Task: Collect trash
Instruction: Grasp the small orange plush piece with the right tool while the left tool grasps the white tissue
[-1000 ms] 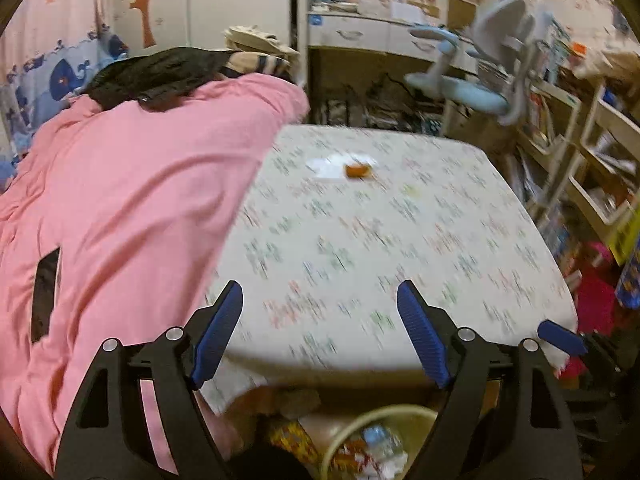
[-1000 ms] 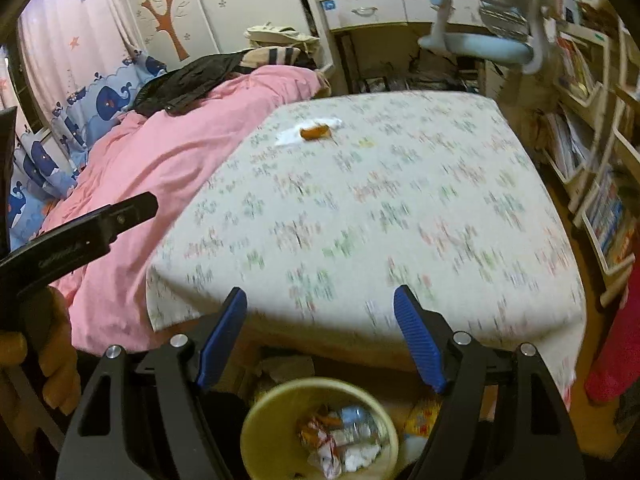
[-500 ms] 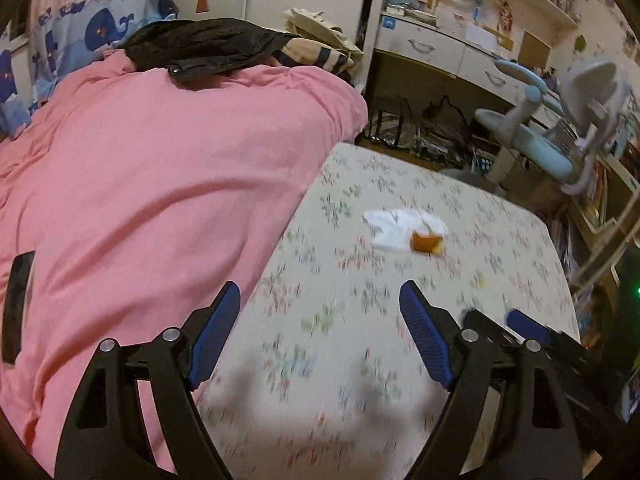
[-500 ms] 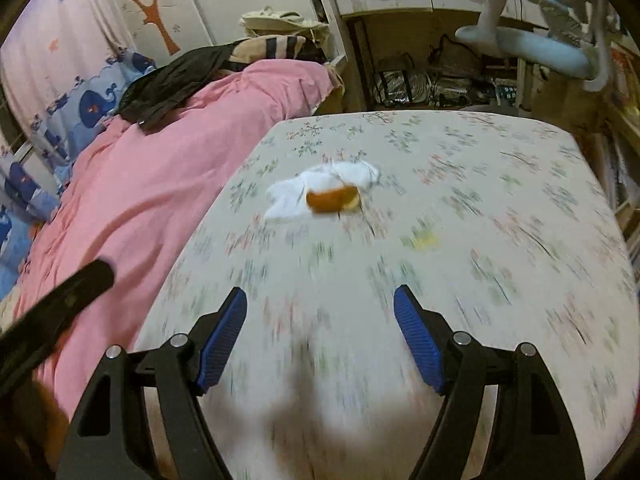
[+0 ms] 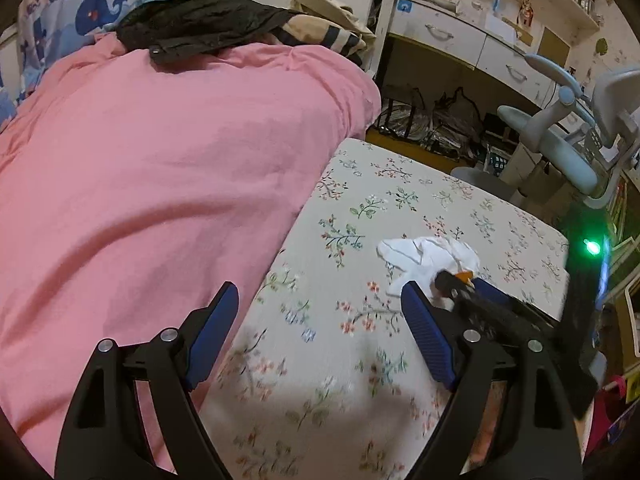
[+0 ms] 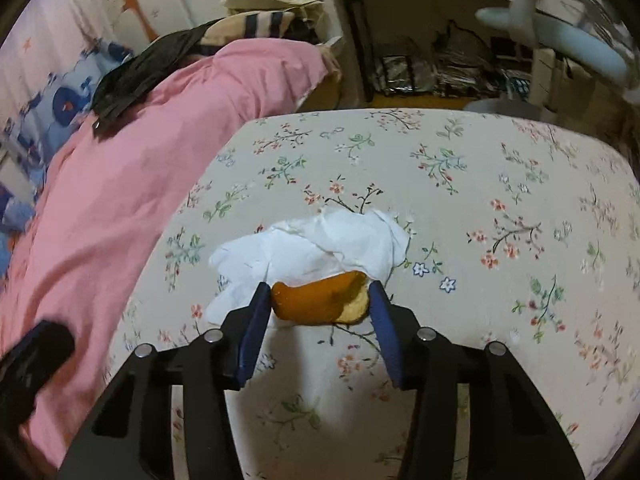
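Observation:
An orange peel (image 6: 320,300) lies on the floral tablecloth (image 6: 460,208) against a crumpled white tissue (image 6: 312,248). My right gripper (image 6: 319,304) is open, with its two blue fingers on either side of the peel, close to it or just touching. In the left wrist view the tissue (image 5: 424,256) shows with the right gripper (image 5: 464,284) over it and a sliver of the peel (image 5: 465,276). My left gripper (image 5: 320,308) is open and empty above the table, left of the tissue.
A bed with a pink duvet (image 5: 160,168) borders the table's left side, with a black jacket (image 5: 200,24) on it. A desk with drawers (image 5: 460,40) and a blue-grey chair (image 5: 568,148) stand beyond the table's far edge.
Both grippers have moved forward over the table from above the bin. The right gripper has reached the peel and its fingers have narrowed around it.

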The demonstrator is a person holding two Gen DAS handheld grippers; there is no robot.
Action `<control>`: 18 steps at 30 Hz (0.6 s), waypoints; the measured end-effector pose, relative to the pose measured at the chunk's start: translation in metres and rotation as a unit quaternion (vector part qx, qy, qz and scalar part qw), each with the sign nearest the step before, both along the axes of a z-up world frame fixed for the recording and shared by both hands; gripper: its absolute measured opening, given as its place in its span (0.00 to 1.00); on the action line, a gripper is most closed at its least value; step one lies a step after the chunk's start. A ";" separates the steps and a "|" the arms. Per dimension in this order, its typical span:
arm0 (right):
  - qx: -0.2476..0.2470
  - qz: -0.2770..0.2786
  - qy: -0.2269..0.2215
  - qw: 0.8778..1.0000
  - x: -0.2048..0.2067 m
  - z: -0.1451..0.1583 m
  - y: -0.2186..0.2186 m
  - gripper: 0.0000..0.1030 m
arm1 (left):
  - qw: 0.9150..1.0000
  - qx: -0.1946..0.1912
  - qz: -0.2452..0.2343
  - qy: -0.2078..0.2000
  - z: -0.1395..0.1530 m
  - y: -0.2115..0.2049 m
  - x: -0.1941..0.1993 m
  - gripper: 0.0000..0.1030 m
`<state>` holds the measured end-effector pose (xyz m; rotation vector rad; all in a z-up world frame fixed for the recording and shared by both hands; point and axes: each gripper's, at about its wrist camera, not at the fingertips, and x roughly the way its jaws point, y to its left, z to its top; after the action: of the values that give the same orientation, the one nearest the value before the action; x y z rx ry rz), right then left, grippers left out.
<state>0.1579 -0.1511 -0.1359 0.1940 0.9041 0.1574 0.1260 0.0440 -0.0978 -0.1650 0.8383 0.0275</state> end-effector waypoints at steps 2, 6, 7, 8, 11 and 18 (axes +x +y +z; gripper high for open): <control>-0.014 0.021 0.000 1.000 -0.012 0.004 -0.003 0.44 | 1.000 0.005 -0.015 0.005 -0.004 -0.010 0.012 0.78; -0.041 0.048 0.007 0.998 -0.046 0.008 -0.021 0.43 | 0.998 0.023 -0.054 0.010 -0.013 -0.039 0.038 0.78; -0.052 0.053 0.010 0.997 -0.058 0.008 -0.028 0.43 | 0.998 0.026 -0.063 0.012 -0.015 -0.046 0.042 0.78; -0.059 0.056 0.014 0.997 -0.064 0.008 -0.032 0.43 | 0.996 0.034 -0.078 0.014 -0.019 -0.057 0.049 0.78; -0.061 0.059 0.029 0.996 -0.085 0.008 -0.052 0.43 | 0.992 0.067 -0.108 0.020 -0.033 -0.083 0.064 0.78; -0.026 0.055 0.062 0.996 -0.102 0.005 -0.076 0.60 | 0.982 0.090 -0.159 0.038 -0.057 -0.115 0.081 0.51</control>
<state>0.0563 -0.2270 -0.1307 0.1068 1.0413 0.2263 0.2073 -0.0711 -0.1550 0.1435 0.9247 -0.1916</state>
